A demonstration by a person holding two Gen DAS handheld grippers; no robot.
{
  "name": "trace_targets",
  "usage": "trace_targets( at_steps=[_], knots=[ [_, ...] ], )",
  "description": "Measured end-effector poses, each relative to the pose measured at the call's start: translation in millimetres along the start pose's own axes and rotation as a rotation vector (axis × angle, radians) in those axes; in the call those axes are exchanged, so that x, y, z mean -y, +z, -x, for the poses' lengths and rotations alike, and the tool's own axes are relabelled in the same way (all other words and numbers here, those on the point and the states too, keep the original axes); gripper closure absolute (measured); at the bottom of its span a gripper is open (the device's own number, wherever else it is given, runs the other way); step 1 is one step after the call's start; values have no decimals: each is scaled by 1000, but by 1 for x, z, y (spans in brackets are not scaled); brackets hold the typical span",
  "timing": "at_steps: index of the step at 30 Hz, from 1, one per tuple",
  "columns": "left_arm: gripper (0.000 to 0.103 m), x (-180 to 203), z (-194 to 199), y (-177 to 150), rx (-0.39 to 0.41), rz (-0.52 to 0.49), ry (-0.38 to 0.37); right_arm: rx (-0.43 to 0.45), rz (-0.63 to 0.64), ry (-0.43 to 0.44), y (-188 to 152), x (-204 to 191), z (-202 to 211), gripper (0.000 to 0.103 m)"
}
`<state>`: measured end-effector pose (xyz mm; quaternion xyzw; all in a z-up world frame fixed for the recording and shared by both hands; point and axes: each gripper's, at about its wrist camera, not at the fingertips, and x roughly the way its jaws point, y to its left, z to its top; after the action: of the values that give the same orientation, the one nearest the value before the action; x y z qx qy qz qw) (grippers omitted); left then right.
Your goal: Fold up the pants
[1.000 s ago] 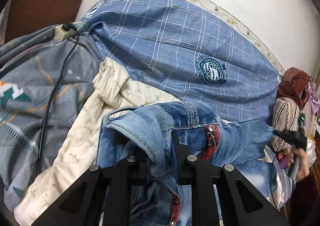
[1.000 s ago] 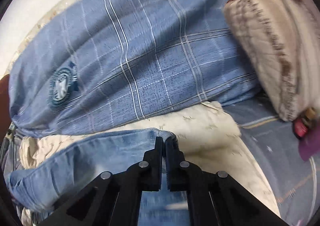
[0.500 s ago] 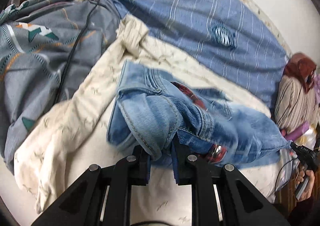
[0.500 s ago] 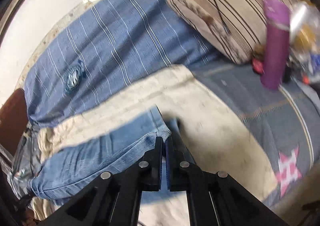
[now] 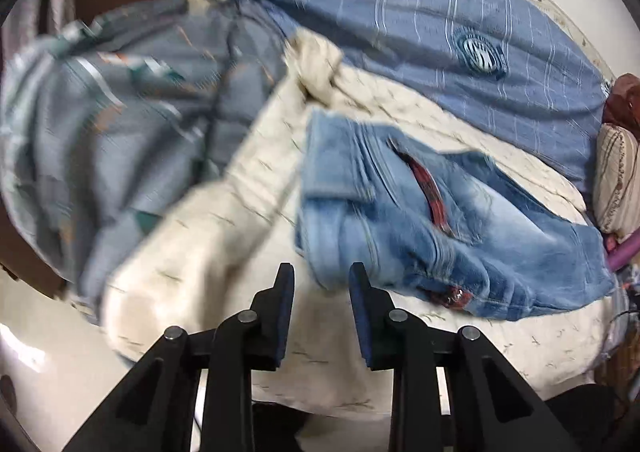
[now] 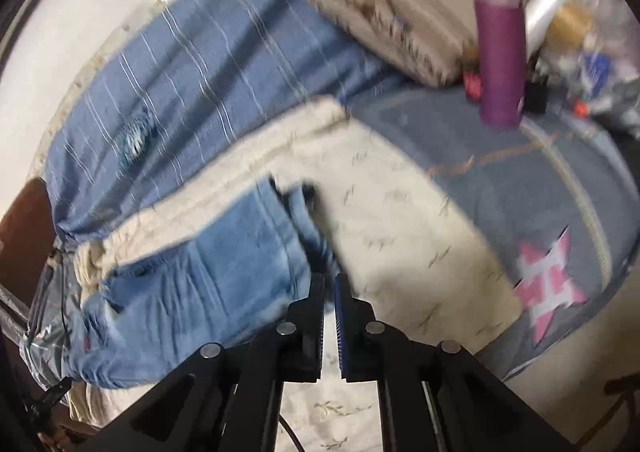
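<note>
A: What can't we make out here?

B: Both views are smeared. The far edge of the jeans (image 5: 452, 219) runs under folds, and we can't tell which leg lies on top. A red plaid lining shows through a slit, blurred.

A: Where do the jeans lie?

B: On the cream blanket (image 5: 224, 228) spread over the bed, lengthwise left to right. The waist end is just beyond our left tongs (image 5: 320, 276).

A: And those tongs?

B: Spread, having just opened. A denim corner hangs between the tips, but the pads don't press it.

A: The right tongs (image 6: 329, 284)?

B: Nearly pressed together, a thin slit between the pads. The hem sits at the tips; we see nothing pinched.

A: What surrounds it all?

B: A blue checked quilt (image 5: 420, 19) along the far side with a round badge, a grey patterned cover (image 5: 120, 103) on the left with a dark cable across it, a striped pillow (image 6: 384, 7) and a purple bottle (image 6: 502, 51) far right, with clutter past it that we can't tell apart.
</note>
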<state>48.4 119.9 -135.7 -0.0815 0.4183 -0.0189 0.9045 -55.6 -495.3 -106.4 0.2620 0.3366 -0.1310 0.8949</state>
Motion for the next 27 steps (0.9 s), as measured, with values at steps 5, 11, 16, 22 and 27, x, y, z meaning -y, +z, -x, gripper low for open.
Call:
trace_targets(
  at_steps=[5,11,16,22,27],
  knots=[
    [72,6,26,16,107,10,-27,40,12,94,14,-22,6,96],
    [59,61,4,29,149,-92,-84,-11,96,87,33,-74,-42,96],
    [50,88,-49,33,101,-124,-37,-55,89,16,50,-80,-82,96],
    [49,76,-92,32,-31,-64,3,-101,122,21,58,-100,-115,96],
    [42,83,-90,28,2,-123,55,-237,113,-55,39,-91,-143,95]
  ],
)
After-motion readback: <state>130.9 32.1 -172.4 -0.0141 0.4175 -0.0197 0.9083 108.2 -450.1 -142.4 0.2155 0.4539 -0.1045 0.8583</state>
